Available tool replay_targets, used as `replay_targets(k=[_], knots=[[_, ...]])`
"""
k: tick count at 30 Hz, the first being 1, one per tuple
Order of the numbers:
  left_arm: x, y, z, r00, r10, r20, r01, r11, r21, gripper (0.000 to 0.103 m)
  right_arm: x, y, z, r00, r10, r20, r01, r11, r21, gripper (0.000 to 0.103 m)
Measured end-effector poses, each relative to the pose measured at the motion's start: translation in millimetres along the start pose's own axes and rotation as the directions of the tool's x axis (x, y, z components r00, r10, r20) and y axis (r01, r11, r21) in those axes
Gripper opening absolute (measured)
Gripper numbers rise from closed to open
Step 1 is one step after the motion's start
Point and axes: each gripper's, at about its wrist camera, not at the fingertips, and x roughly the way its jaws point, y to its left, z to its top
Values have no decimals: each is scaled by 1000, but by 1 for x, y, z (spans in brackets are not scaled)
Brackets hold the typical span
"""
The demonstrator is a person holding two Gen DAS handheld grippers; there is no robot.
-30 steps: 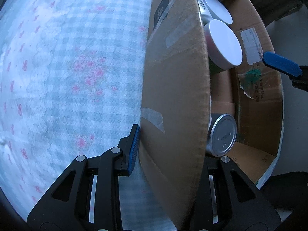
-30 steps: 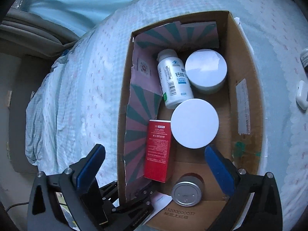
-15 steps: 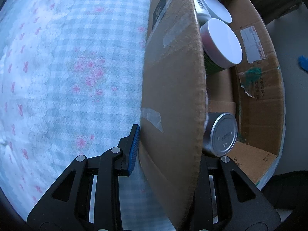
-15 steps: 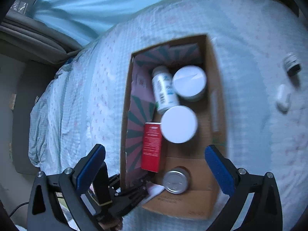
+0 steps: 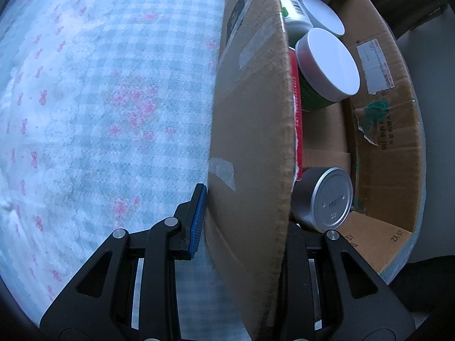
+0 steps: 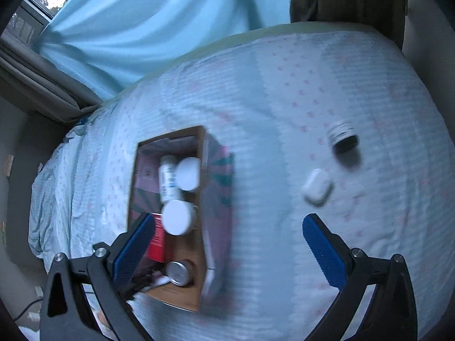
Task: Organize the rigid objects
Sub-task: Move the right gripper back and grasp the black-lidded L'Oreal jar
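My left gripper (image 5: pixel 244 221) is shut on the side wall of a cardboard box (image 5: pixel 250 119); one blue pad sits outside, the other finger is hidden inside. The box (image 6: pixel 196 298) holds two white-lidded jars (image 5: pixel 330 62), a white bottle (image 5: pixel 290 11), a red carton (image 5: pixel 297 108) and a silver tin (image 5: pixel 330 199). My right gripper (image 6: pixel 227 244) is open and empty, high above the bed. A small white case (image 6: pixel 317 186) and a dark jar (image 6: pixel 344 139) lie on the cover, right of the box.
The bed has a light blue checked cover with pink flowers (image 5: pixel 113 99). A blue curtain (image 6: pixel 159 17) and a window hang behind the bed. The bed's edge drops off at the left (image 6: pixel 42 199).
My right gripper has risen and swung right, away from the box, so the white case and dark jar come into view. The left gripper holds the box wall as before.
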Motion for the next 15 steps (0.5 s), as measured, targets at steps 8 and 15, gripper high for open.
replay_targets(k=[8,15], knots=[[-3,-9,-7,1000,21,19,-21,1000,-22,24,-2,-72,18,991,-132,9,132,990,-51,103],[-7,-8,-15,999,23,45,-21,998,-51,24,35,-127,33,977,-212,37,215,970,-112,103]])
